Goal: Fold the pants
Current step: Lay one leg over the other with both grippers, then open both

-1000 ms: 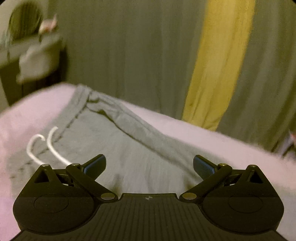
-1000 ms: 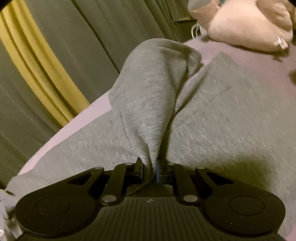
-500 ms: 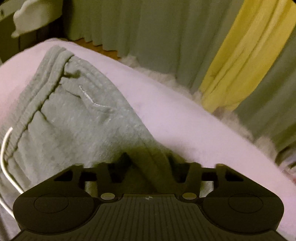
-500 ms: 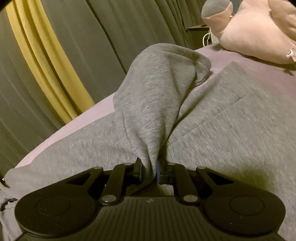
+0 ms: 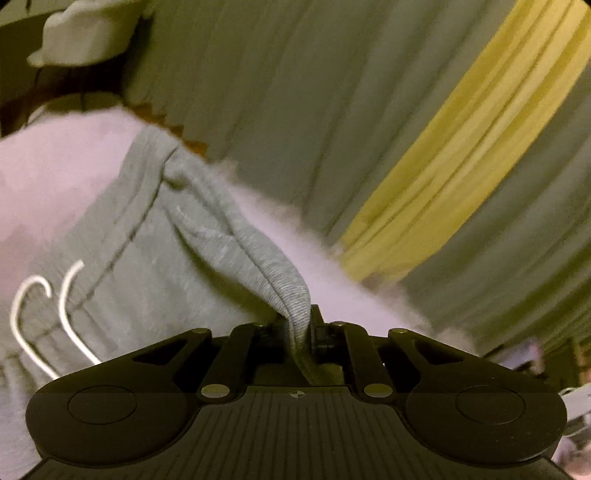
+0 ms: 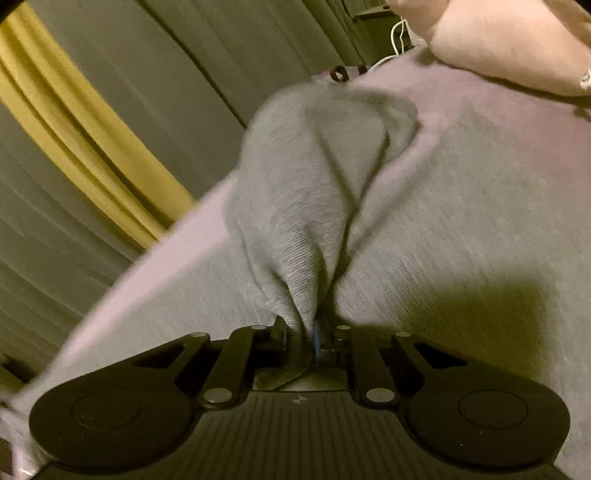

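Observation:
Grey sweatpants [image 5: 147,266] lie on a pale lilac bed cover [image 5: 55,177], waistband at the far left with a white drawstring [image 5: 66,306]. My left gripper [image 5: 297,328] is shut on the pants' far side edge near the waist and lifts a ridge of cloth. In the right wrist view the pants [image 6: 461,221] spread to the right. My right gripper [image 6: 308,334] is shut on a raised fold of a pant leg [image 6: 295,206], pulled up off the bed.
Grey-green curtains with a yellow stripe [image 5: 443,166] hang close behind the bed's far edge; they also show in the right wrist view [image 6: 85,140]. A pink plush toy [image 6: 509,44] lies on the bed at the right. A dark stand with a pale cloth [image 5: 81,33] is at far left.
My left gripper came down open over the pants' far edge, closed on it and now lifts it. My right gripper kept its hold and raised its fold further.

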### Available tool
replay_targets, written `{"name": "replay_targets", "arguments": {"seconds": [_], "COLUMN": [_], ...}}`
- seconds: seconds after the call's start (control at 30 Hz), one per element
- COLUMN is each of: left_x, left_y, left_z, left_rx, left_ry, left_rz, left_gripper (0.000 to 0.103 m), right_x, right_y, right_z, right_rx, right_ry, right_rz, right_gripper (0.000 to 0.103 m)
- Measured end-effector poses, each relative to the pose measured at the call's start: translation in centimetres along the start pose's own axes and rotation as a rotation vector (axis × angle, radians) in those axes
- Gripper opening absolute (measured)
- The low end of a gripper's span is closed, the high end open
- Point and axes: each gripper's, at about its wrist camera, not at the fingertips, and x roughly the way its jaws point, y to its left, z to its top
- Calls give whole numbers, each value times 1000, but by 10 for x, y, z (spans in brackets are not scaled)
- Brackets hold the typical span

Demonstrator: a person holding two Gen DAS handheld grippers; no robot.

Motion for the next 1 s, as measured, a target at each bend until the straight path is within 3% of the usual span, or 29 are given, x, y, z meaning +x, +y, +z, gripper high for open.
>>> {"name": "replay_targets", "arguments": {"seconds": [0.13,0.23,0.3,0.33,0.4,0.43,0.47,0.53,0.57,0.6,0.63,0.67,0.7,0.8,0.87,1.0], "left_x": [-86,-142,-147,-140,-108,-95,-84,-84,-87,-89,-91,-93,-94,-90,-85,-83], "left_y": [10,43,63,71,93,103,116,130,134,138,141,143,146,142,135,126], "left_z": [-19,-65,-103,-120,-155,-166,-176,-182,-181,-177,-174,-170,-166,-163,-165,-168], "left_rx": [5,7,37,69,91,65,2,-85,-111,-139,-158,-177,-188,-162,-123,-67], "left_ry": [-131,-167,-129,-97,31,96,152,134,116,96,81,66,58,64,82,81], "left_rz": [-131,-189,-149,-102,51,91,98,97,82,67,66,67,65,74,114,152], "left_gripper": [12,13,15,22,22,21,21,27,35,43,58,62,62,58,49,40], "right_x": [-72,-127,-142,-141,-119,-104,-94,-84,-87,-89,-89,-87,-84,-81,-82,-79], "right_y": [-1,-24,-40,-49,-66,-78,-90,-108,-111,-111,-109,-105,-102,-96,-96,-103], "right_z": [38,42,28,17,-4,-14,-22,-28,-26,-23,-22,-21,-23,-27,-25,-21], "right_rx": [127,155,111,72,11,18,56,165,210,226,215,185,155,115,116,158], "right_ry": [-166,-237,-227,-190,-61,9,48,84,59,42,39,35,33,16,6,6], "right_rz": [209,312,271,201,-15,-101,-134,-147,-122,-106,-109,-124,-134,-154,-159,-161], "right_gripper": [11,11,12,12,18,18,19,20,23,37,46,59,60,60,57,19]}}
